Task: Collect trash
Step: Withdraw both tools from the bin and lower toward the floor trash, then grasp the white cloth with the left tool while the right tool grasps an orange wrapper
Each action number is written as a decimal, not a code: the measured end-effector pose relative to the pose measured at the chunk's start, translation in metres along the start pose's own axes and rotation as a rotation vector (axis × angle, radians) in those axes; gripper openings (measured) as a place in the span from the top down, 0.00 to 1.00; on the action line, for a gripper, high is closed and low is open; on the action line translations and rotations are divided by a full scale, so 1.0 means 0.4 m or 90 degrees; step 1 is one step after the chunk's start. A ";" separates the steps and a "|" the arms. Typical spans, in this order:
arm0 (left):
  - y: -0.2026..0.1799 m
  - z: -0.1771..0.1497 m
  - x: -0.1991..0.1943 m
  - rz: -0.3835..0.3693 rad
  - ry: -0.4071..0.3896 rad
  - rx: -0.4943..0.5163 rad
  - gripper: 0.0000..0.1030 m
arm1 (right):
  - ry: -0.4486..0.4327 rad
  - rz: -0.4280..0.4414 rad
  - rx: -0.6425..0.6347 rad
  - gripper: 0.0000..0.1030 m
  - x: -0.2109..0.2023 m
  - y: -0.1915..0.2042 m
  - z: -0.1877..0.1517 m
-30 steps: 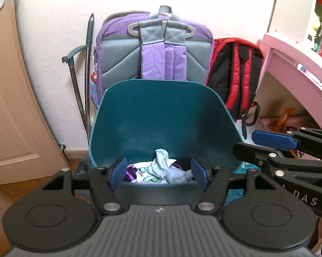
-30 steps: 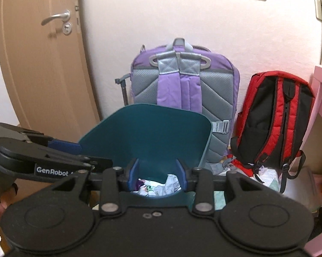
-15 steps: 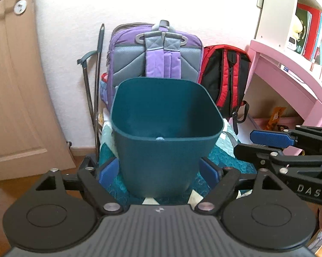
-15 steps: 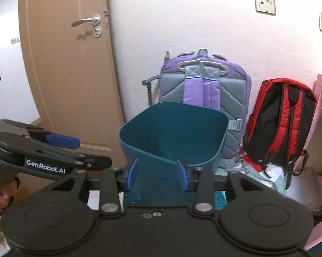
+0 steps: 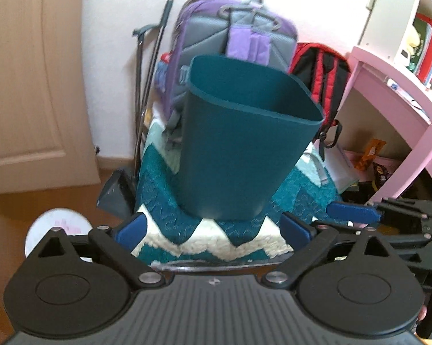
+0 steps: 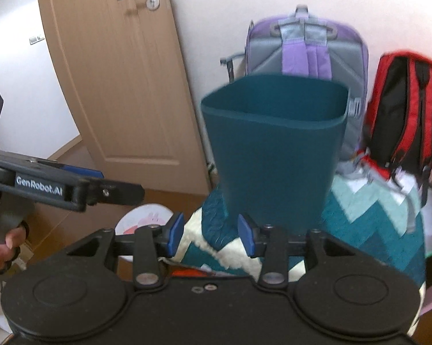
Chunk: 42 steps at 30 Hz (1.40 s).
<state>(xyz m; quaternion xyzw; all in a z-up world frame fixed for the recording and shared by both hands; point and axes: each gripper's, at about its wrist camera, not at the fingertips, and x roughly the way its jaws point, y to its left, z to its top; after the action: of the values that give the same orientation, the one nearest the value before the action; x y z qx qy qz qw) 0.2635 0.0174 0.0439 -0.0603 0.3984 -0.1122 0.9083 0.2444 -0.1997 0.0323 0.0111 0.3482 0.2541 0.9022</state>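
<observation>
Both grippers back; one bin

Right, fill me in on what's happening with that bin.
A person holds a two-finger gripper in each hand, collecting trash. The teal bin stands upright on a teal-and-white zigzag rug, in front of a purple backpack and a red-and-black one. Neither gripper holds anything: the left gripper has just been opening its jaws and they stand wide with nothing between them, and the right gripper is open too, short of the bin.
</observation>
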 end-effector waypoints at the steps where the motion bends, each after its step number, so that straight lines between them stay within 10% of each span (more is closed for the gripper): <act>1: 0.012 -0.012 0.009 -0.002 0.003 -0.005 0.02 | 0.008 0.004 0.006 0.59 0.016 0.000 -0.018; 19: 0.263 -0.347 0.493 0.074 0.229 -0.028 0.02 | 0.240 0.010 0.062 0.58 0.439 -0.077 -0.403; 30: 0.413 -0.570 0.795 0.110 0.412 -0.018 0.02 | 0.385 0.066 -0.059 0.59 0.706 -0.014 -0.627; 42: 0.570 -0.829 1.017 0.131 0.558 -0.150 0.03 | 0.483 0.152 -0.267 0.59 0.906 0.060 -0.840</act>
<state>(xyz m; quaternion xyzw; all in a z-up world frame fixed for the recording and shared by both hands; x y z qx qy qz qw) 0.3221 0.1286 -0.5143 -0.0702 0.7586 0.0094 0.6477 0.2484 -0.0627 -0.4433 -0.2263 0.5917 0.4077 0.6576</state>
